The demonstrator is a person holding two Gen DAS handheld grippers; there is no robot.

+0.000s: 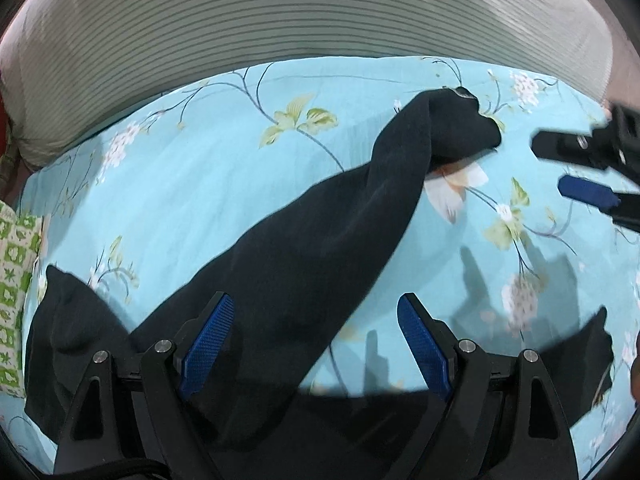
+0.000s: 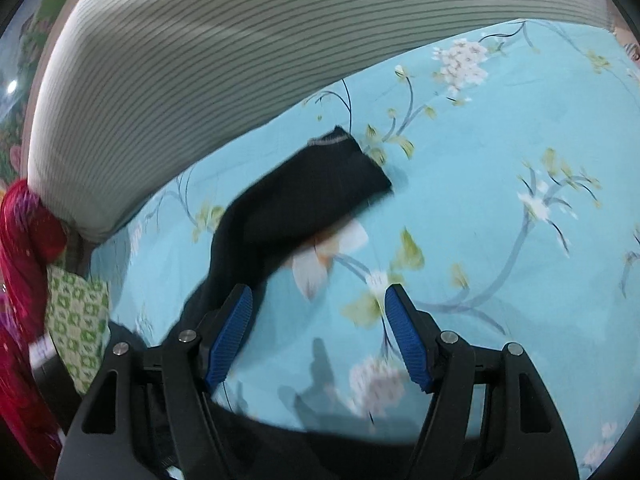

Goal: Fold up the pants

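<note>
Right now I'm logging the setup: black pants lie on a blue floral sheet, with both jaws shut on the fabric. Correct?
Not quite. The black pants do lie on the blue floral sheet, but each wrist view shows its jaws open, gripping nothing.

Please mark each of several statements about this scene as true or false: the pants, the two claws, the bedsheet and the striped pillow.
1. The pants are black. True.
2. The left claw is shut on the pants. False: its jaws stand wide apart, with nothing pinched between them.
3. The bedsheet is light blue with a flower print. True.
4. The right claw is open. True.
5. The pants lie folded in a neat square. False: one leg stretches out long across the sheet, its cuff toward the striped pillow.
6. The striped pillow lies on top of the pants. False: it lies beyond the leg's end.
</note>
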